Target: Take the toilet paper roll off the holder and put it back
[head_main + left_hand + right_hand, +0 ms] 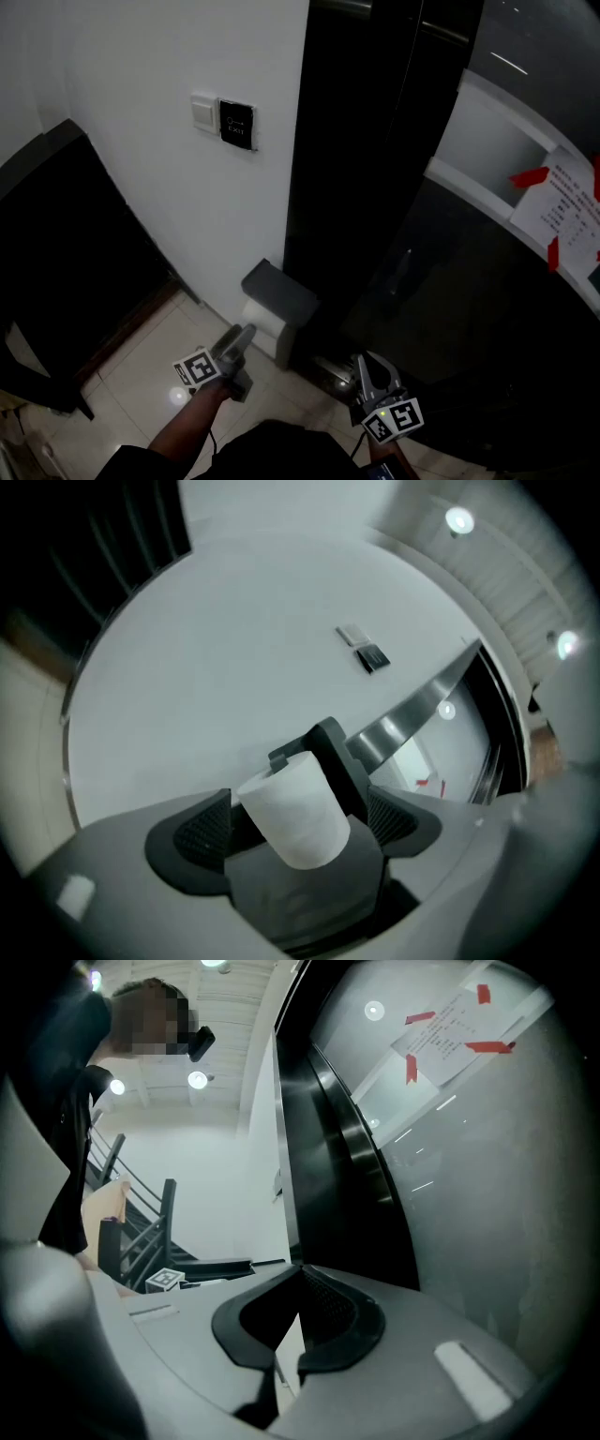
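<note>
Between spread jaws of left hand-held gripper [298,825]: toilet paper roll [295,803], not clamped.

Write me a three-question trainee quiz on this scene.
1. True or false: the white toilet paper roll sits between the left gripper's open fingers.
2. The right gripper's fingers are: A) wide apart; B) together, empty; C) clamped on the roll.
3. Which is nearer the tall black glossy panel: the white square switch or the black rectangular plate?
Key: 1 true; 2 B; 3 the black rectangular plate.
</note>
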A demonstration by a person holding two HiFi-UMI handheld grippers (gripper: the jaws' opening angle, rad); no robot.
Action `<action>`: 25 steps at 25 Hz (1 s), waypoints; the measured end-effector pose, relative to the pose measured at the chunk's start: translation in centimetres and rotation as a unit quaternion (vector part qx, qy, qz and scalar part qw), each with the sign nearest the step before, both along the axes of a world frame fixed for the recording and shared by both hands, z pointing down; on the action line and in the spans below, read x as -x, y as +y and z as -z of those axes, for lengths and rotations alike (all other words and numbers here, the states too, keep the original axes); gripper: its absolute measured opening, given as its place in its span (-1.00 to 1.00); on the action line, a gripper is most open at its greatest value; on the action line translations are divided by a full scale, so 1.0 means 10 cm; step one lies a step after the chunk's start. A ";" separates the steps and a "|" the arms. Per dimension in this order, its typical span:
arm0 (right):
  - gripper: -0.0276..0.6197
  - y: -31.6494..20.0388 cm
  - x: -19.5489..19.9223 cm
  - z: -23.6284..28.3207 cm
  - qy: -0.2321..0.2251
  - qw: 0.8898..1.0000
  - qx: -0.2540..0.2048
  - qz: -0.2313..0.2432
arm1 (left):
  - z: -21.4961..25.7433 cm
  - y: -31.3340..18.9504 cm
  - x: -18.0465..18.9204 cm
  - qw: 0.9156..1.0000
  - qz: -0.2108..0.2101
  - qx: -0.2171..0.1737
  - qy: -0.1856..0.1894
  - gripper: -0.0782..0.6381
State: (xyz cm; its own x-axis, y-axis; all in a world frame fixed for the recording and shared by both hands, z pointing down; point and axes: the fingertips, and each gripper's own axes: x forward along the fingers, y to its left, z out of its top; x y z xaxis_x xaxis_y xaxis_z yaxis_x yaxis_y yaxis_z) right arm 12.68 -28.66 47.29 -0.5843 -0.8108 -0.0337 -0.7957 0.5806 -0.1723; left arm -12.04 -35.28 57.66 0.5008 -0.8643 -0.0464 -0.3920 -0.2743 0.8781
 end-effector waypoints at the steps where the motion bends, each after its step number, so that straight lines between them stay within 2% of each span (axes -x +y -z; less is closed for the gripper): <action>1: -0.87 0.00 0.04 0.00 0.000 1.000 0.000 0.006 | 0.06 0.03 0.02 0.999 -0.001 -0.012 -0.050 0.49; 3: -0.87 0.00 0.12 0.00 0.001 1.000 -0.001 0.018 | 0.19 0.09 0.08 0.991 0.006 -0.036 -0.129 0.47; 6: -0.87 0.01 0.24 0.01 0.002 0.999 -0.004 0.034 | 0.43 0.18 0.13 0.973 0.020 -0.078 -0.217 0.33; 9: -0.87 0.03 0.32 0.03 0.001 0.999 -0.008 0.046 | 0.69 0.29 0.13 0.949 0.028 -0.127 -0.288 0.10; 11: -0.87 0.04 0.35 0.04 0.000 0.999 -0.010 0.049 | 0.84 0.36 0.13 0.934 0.037 -0.152 -0.322 -0.10; 15: -0.87 0.06 0.34 0.06 0.001 0.999 -0.013 0.047 | 1.02 0.51 0.15 0.913 0.057 -0.179 -0.361 -0.36; 20: -0.87 0.11 0.27 0.04 0.001 0.999 -0.012 0.040 | 1.08 0.70 0.13 0.898 0.078 -0.192 -0.387 -0.75; 22: -0.87 0.15 0.25 0.04 -0.002 0.999 -0.010 0.037 | 1.09 0.74 0.08 0.897 0.075 -0.194 -0.390 -0.78; 25: -0.87 0.22 0.15 0.02 -0.008 0.999 -0.006 0.030 | 1.11 0.80 0.02 0.900 0.073 -0.189 -0.386 -0.78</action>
